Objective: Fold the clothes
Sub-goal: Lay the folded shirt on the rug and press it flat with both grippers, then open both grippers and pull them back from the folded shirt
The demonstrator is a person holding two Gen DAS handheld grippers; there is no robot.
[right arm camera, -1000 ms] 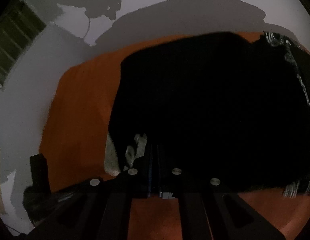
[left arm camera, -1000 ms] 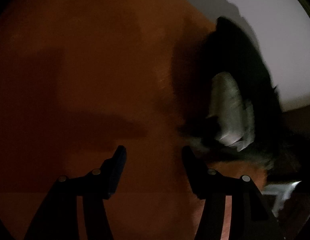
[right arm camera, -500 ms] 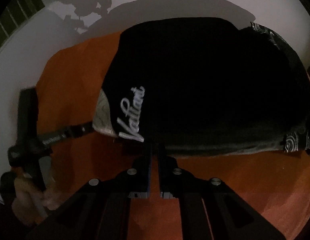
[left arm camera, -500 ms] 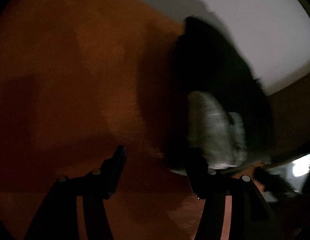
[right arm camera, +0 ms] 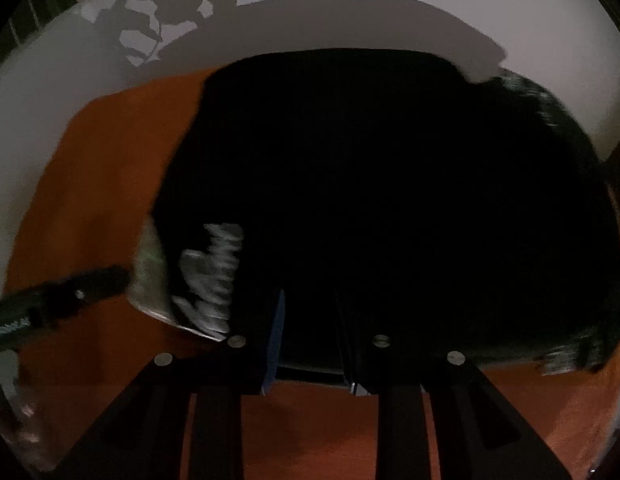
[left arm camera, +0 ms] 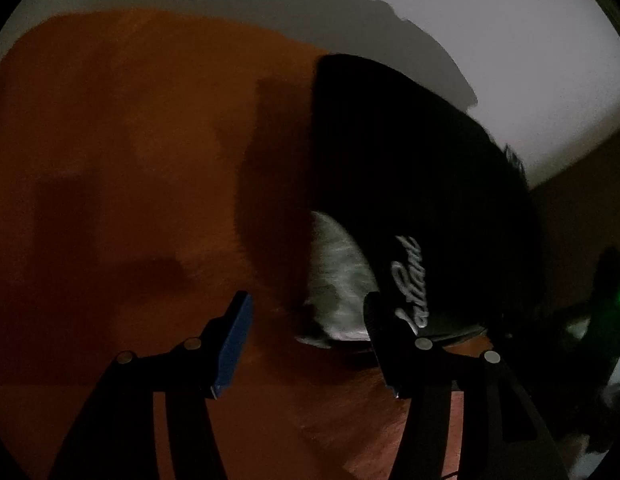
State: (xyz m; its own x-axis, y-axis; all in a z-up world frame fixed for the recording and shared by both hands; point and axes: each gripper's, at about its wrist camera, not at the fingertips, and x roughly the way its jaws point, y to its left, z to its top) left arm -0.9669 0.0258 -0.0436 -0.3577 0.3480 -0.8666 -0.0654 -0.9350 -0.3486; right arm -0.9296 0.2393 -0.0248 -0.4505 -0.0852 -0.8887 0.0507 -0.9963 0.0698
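Half a second ago my right fingers were pressed nearly together at the near hem of the black garment; now they stand apart, with the hem lying between and just past them, so I read that as letting go. A second ago the same fingers were clenched on the cloth and the white lettering was turned under; it has since come face up. The garment lies in a compact dark slab on the orange worktop, just ahead of my right fingers. In my judgement a fold has just been laid down and released. Whether another fold is wanted I cannot settle from here.

My left fingers have been wide open throughout, holding nothing. Over the last second the garment has drifted from off to the right to just ahead of my right-hand fingertip, its pale inner lining and lettering close beyond it. So my left fingers have closed in on that corner.

Much is hard to make out. The light is dim and the cloth reads as one black mass, so I cannot count layers or trace fold lines. The right view is smeared by motion, blurring the lettering and the patterned trim at the far right. The garment's far edge merges with shadow on the wall. I cannot tell what kind of garment it is.
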